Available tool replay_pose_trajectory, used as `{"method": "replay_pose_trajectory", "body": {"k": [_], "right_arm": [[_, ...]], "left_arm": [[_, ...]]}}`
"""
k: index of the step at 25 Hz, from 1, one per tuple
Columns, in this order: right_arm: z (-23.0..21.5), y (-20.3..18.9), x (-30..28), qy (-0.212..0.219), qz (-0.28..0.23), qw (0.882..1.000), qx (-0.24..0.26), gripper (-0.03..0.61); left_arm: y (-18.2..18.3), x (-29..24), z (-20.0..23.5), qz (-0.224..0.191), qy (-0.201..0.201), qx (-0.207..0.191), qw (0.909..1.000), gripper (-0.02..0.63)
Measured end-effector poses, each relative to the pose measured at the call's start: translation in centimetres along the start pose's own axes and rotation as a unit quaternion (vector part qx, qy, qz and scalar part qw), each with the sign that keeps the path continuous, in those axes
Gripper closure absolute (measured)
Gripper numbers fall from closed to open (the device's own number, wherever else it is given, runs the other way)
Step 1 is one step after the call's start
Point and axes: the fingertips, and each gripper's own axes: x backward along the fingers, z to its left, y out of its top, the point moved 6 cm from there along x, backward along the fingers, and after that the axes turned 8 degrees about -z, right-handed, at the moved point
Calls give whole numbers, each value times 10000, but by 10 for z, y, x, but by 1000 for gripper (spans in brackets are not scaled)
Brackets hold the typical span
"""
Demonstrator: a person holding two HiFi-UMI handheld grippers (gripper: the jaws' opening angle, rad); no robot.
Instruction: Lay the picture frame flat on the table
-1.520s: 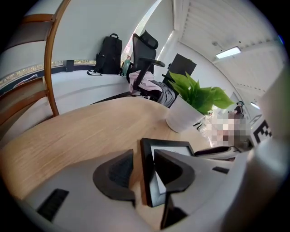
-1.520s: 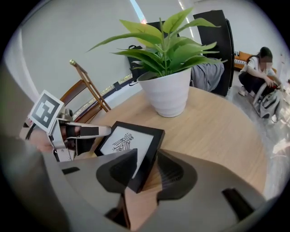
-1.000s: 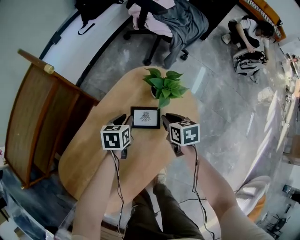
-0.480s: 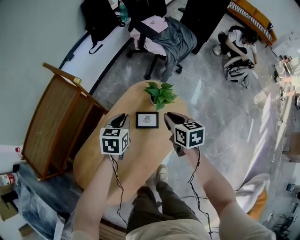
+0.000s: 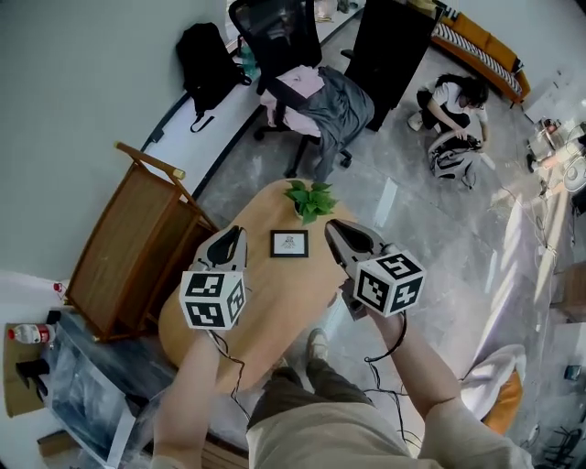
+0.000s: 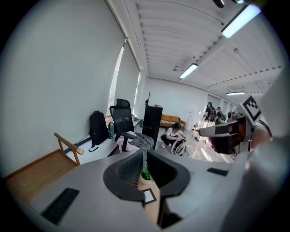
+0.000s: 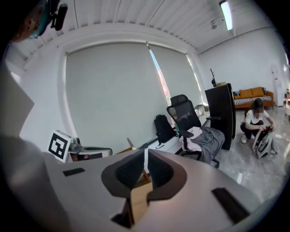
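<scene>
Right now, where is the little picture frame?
In the head view, the picture frame lies flat near the middle of the wooden table, just in front of the potted plant at its far end.

The right gripper [image 7: 145, 156], jaws together, hangs above the wooden table [image 7: 139, 199]

Glossy grey stone floor [image 5: 439, 238], plain white wall [image 5: 82, 82], black office chair [image 5: 275, 27] draped with clothes, wooden cabinet [image 5: 128, 247], orange sofa [image 5: 485, 50], blind-covered window [image 7: 113, 90], ceiling strip lights [image 6: 189, 70].
</scene>
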Motion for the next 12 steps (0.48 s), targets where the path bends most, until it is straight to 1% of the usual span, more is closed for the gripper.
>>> {"method": "replay_pose_trajectory", "body": {"k": [2,4,8,12], "right_arm": [[18,29,21,167,-219,9996,82,566],[36,55,43,309,-422,9984,206,568],[66,100,85,533,-873,9933,541,568],[94,127,125,684,-1230,9867,814,569]], "left_arm": [[24,24,-6,-233,60,63,9997,586],[46,50,-14,-417,82,12,9991,586],[89,97,-35,-798,74,-409,9959,586],[117,141,-57,-1080,8,-647,9920,586]]}}
